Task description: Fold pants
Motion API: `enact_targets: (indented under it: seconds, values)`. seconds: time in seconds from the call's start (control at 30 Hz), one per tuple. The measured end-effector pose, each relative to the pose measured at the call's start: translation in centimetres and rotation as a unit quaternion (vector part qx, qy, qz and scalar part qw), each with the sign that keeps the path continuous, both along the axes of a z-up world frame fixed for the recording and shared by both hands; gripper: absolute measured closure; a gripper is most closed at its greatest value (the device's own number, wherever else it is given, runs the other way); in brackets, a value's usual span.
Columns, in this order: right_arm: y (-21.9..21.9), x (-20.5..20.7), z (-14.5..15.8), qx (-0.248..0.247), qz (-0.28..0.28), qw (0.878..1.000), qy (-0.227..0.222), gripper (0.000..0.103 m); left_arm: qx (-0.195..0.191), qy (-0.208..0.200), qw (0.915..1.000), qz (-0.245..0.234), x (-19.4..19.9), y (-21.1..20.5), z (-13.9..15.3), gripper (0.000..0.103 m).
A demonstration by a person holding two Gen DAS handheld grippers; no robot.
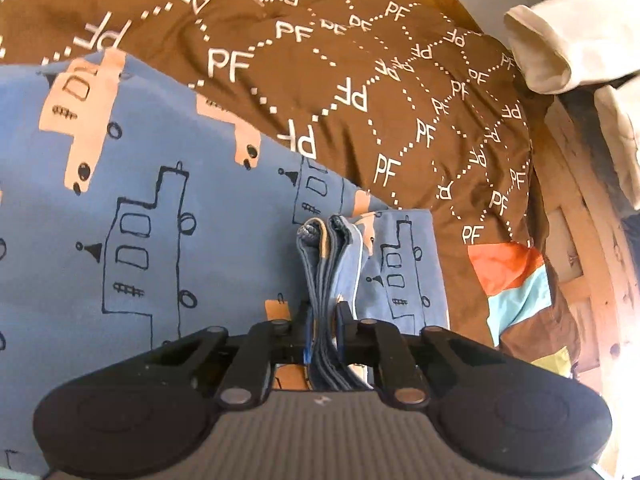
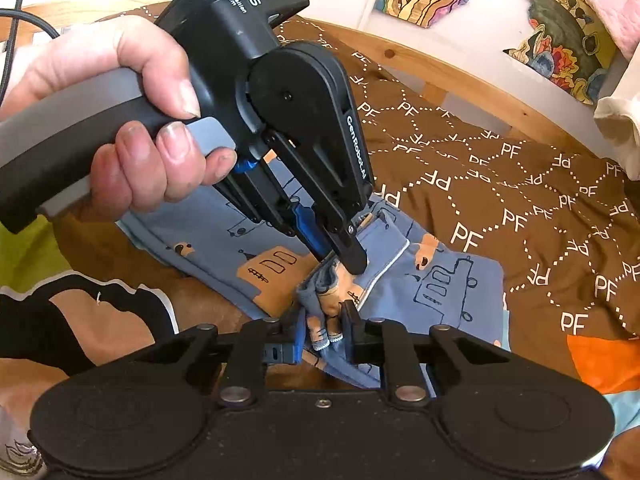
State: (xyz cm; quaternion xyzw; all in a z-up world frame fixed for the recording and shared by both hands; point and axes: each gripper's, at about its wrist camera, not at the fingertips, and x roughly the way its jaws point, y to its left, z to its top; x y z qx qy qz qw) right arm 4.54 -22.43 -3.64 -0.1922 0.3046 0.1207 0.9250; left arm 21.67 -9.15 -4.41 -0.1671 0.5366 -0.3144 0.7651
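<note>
The pants [image 1: 120, 208] are blue with black-outlined and orange truck prints. They lie on a brown bed cover [image 1: 360, 80] printed with white "PF". My left gripper [image 1: 323, 314] is shut on a bunched stack of the pants' edge layers. In the right wrist view the pants [image 2: 440, 292] lie partly folded on the cover [image 2: 520, 200]. My right gripper [image 2: 323, 338] is shut on a bunched edge of the pants. The left gripper [image 2: 340, 262], held by a hand [image 2: 120, 128], pinches the same bunched fabric just beyond it.
A wooden bed frame [image 2: 460, 80] runs behind the cover, with colourful drawings [image 2: 560, 32] on the wall. White cloth [image 1: 568, 40] hangs at the upper right. An orange and light blue patch [image 1: 516, 280] of the cover lies at the right.
</note>
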Motion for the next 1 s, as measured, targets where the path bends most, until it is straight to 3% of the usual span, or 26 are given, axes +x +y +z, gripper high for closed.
enact_targets:
  seconds: [0.5, 0.67, 1.0]
  values:
    - [2.2, -0.2, 1.7, 0.018, 0.035, 0.999, -0.025, 0.089, 0.006, -0.025, 0.9995, 0.021, -0.4, 3.4, 2.9, 0.092]
    - [3.6, 0.5, 1.8, 0.030, 0.062, 0.997, -0.026, 0.089, 0.007, -0.013, 0.9992, 0.037, 0.2, 5.6, 3.3, 0.092]
    - [6.7, 1.7, 1.6, 0.050, 0.119, 0.992, -0.013, 0.089, 0.056, -0.033, 0.9975, 0.028, 0.6, 9.0, 3.5, 0.092]
